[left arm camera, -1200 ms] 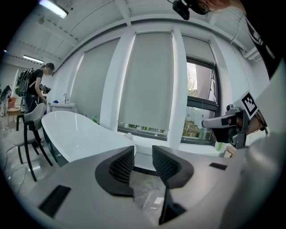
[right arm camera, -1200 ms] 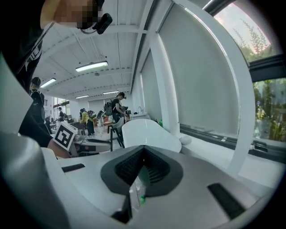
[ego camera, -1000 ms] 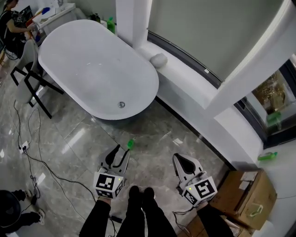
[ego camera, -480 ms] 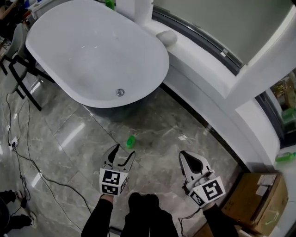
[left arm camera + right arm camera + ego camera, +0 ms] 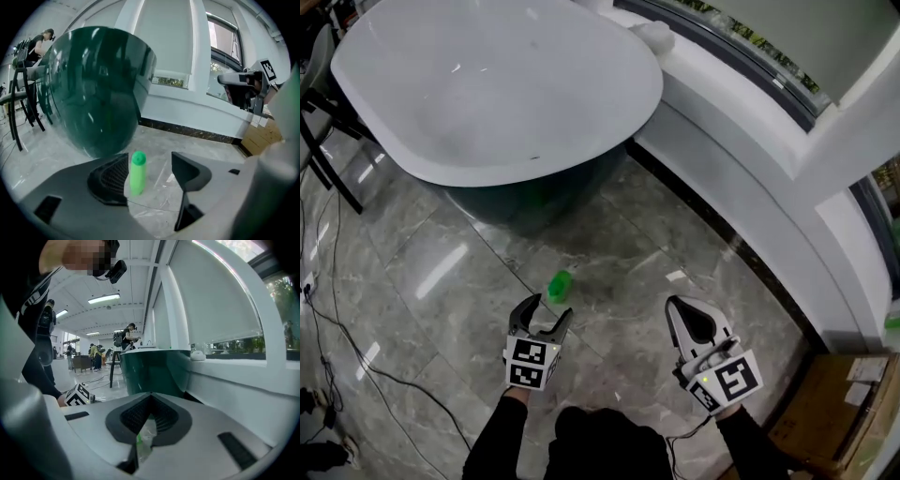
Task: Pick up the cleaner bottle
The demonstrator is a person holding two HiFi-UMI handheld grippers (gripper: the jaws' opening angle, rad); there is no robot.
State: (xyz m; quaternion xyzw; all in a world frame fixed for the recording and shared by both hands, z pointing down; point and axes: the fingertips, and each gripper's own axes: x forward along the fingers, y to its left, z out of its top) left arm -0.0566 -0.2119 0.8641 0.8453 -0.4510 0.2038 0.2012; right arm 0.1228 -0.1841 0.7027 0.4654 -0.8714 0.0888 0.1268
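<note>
Left tongs (image 5: 545, 315): jaws wide apart, have just been opening; nothing between the pads. Right tongs (image 5: 683, 307): jaws closed together, beside the left pair but well apart from it.

Green bottle (image 5: 558, 285): upright on the grey marble floor (image 5: 628, 253), just ahead of the left tips, nearer the left jaw, untouched.

Beyond: white tub (image 5: 487, 84), dark green outer wall; white ledge (image 5: 741, 141) along its right.
</note>
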